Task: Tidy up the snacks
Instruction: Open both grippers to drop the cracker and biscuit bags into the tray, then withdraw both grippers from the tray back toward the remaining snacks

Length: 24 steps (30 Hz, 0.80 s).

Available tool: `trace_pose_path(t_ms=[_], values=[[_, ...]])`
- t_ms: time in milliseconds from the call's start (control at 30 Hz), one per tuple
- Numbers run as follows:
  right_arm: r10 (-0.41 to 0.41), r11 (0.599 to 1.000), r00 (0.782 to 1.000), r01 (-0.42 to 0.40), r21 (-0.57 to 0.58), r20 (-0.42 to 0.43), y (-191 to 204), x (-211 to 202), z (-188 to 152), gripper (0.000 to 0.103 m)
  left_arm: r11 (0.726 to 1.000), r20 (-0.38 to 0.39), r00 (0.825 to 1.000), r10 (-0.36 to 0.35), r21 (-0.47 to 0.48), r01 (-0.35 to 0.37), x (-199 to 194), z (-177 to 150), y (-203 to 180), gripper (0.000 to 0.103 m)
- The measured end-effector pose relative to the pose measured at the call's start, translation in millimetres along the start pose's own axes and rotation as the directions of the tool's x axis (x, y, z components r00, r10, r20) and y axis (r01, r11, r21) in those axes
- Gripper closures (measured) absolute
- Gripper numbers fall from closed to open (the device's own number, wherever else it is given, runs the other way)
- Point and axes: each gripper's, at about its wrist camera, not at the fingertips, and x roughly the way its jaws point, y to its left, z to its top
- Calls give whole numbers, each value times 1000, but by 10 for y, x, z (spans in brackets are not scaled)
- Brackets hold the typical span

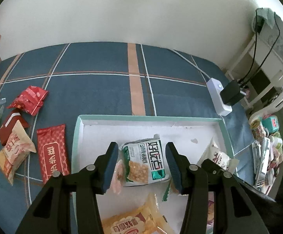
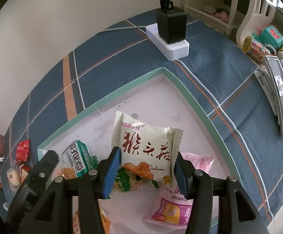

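Placing snacks into tray [image 2: 190, 97]: right gripper [image 2: 147, 167] fingers pinch cream packet [image 2: 147, 142], left gripper [image 1: 141, 165] fingers straddle green packet [image 1: 147, 161] untouched; next, release.

Left wrist view: yellow snack pack [image 1: 135, 222] cut off by bottom edge, print only partly readable. Pink wrapper [image 1: 116, 177] mostly hidden behind one of the left gripper fingers [image 1: 110, 165]. White pack [image 1: 217, 156] partly hidden by the other gripper's arm; its lettering is cut off. Clutter at right edge [image 1: 266, 152] is too distorted to identify. Right wrist view: green packet [image 2: 129, 181] mostly covered by the white snack packet [image 2: 147, 146]. Pink packet [image 2: 172, 208] is half behind a right finger [image 2: 181, 177]. Whether the pads actually press the white packet is unclear. Orange pack [image 2: 102, 222] cut by frame bottom. Phone screen [image 2: 282, 93] too small to read.
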Motion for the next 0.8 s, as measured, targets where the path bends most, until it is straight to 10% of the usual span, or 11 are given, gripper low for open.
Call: trace_pose_path(t_ms=[500, 800], values=[[9, 998, 1000, -10, -58, -27, 115, -29, -152, 16, 978, -93, 981, 172, -105, -181, -196, -89, 452, 15], [-11, 992, 1000, 10, -126, -2, 298, -166, -329, 0, 948, -99, 972, 211, -221, -229, -441, -236, 870, 10]])
